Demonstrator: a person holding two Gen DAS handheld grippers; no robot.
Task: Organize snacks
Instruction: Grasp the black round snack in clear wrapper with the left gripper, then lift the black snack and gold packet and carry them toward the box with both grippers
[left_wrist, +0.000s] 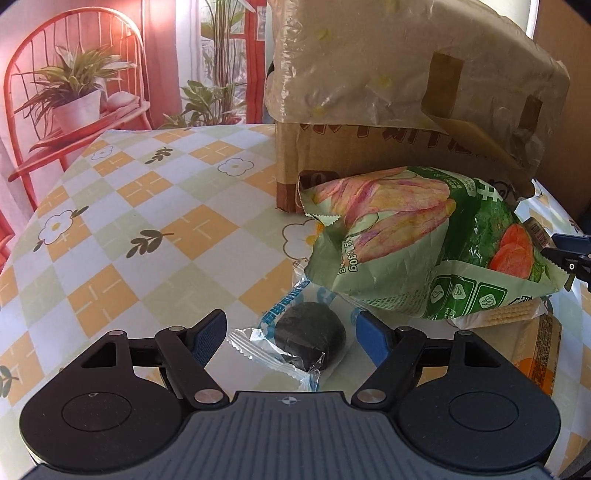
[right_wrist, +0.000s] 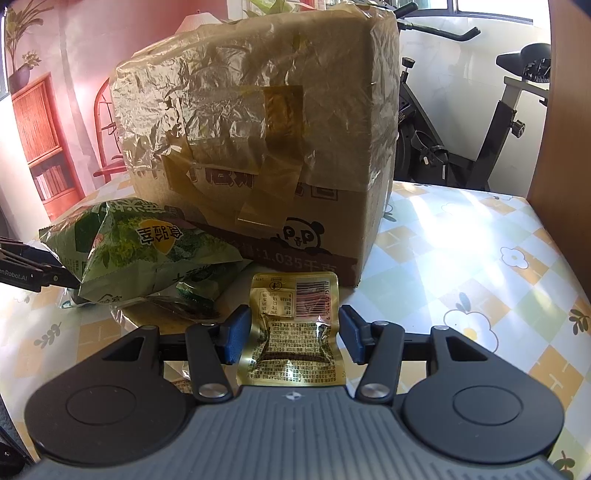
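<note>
In the left wrist view my left gripper (left_wrist: 291, 338) stands open low over the table, its blue pads on either side of a dark round snack in clear wrap (left_wrist: 310, 336) without touching it. Just beyond lies a green snack bag (left_wrist: 413, 240), leaning on a cracker pack (left_wrist: 509, 317). In the right wrist view my right gripper (right_wrist: 295, 332) is shut on a gold vacuum packet (right_wrist: 295, 325), with both pads against its side edges. The green bag (right_wrist: 147, 254) lies to its left.
A large taped cardboard box (left_wrist: 369, 92) (right_wrist: 258, 147) stands right behind the snacks on the checked flower tablecloth (left_wrist: 129, 221). An orange pack (left_wrist: 543, 350) lies at the right. Red plant stand at far left; exercise bike (right_wrist: 480, 129) beyond the table's far edge.
</note>
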